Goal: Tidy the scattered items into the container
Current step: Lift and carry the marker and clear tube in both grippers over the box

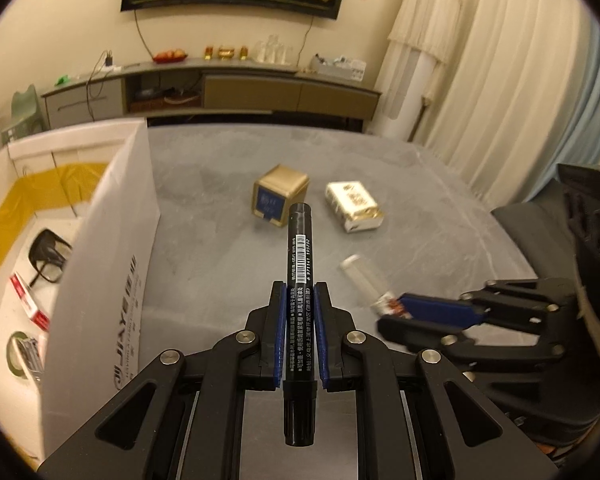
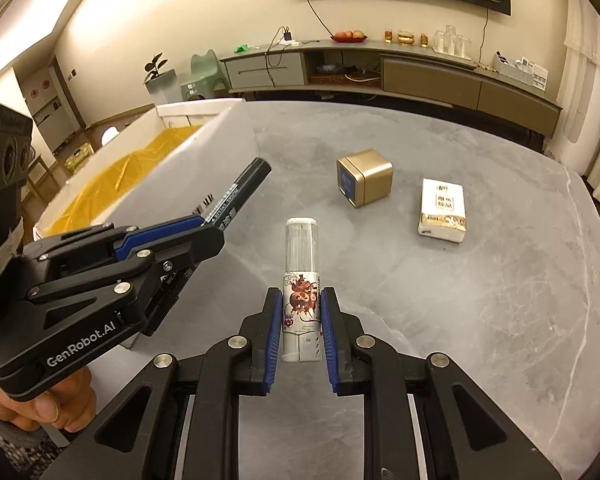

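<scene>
My left gripper [image 1: 300, 286] is shut on a black marker [image 1: 299, 264], which points forward above the grey table [image 1: 220, 240], just right of the white container's wall [image 1: 100, 260]. The right wrist view shows that left gripper [image 2: 214, 228] and the marker [image 2: 242, 186] beside the container [image 2: 204, 140], which has a yellow liner. My right gripper [image 2: 301, 292] is shut on a small spray bottle [image 2: 301, 264] with a clear cap and printed label. From the left wrist view the bottle [image 1: 364, 280] looks blurred in the right gripper [image 1: 392, 314].
A gold cube tin [image 1: 280, 196] [image 2: 364, 182] and a tissue pack [image 1: 354, 206] [image 2: 442, 210] lie farther out on the table [image 2: 460, 320]. Inside the container are glasses [image 1: 48, 256] and a red-and-white box [image 1: 28, 304]. A person's hand [image 2: 40, 400] holds the left gripper.
</scene>
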{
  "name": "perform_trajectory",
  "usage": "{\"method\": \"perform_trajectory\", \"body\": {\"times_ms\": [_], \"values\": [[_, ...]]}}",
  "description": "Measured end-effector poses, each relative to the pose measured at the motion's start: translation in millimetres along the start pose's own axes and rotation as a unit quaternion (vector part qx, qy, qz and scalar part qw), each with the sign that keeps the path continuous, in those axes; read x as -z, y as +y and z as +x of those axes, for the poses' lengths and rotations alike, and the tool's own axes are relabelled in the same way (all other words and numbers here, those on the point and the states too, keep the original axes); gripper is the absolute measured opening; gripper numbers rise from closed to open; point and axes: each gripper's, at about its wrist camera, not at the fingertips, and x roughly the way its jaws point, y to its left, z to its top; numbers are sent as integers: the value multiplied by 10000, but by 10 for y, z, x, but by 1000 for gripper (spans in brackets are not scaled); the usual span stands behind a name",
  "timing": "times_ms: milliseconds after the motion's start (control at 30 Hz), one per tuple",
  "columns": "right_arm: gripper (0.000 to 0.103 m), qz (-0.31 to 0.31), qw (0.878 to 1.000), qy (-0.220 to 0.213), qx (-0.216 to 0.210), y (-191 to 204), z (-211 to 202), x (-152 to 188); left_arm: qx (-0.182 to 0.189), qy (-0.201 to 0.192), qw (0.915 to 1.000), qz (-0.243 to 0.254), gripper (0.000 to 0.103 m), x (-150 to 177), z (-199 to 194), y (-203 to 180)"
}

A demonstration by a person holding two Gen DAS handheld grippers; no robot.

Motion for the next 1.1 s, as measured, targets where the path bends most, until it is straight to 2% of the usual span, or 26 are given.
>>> {"method": "perform_trajectory", "body": {"times_ms": [367, 1100], "values": [[21, -96, 9998, -191, -31, 224, -112, -116, -73, -219, 9997, -109, 14, -41, -344, 119], [21, -475, 9986, -186, -97, 763, -2, -160, -292, -576, 9975, -296, 14, -11, -890, 443]]}}
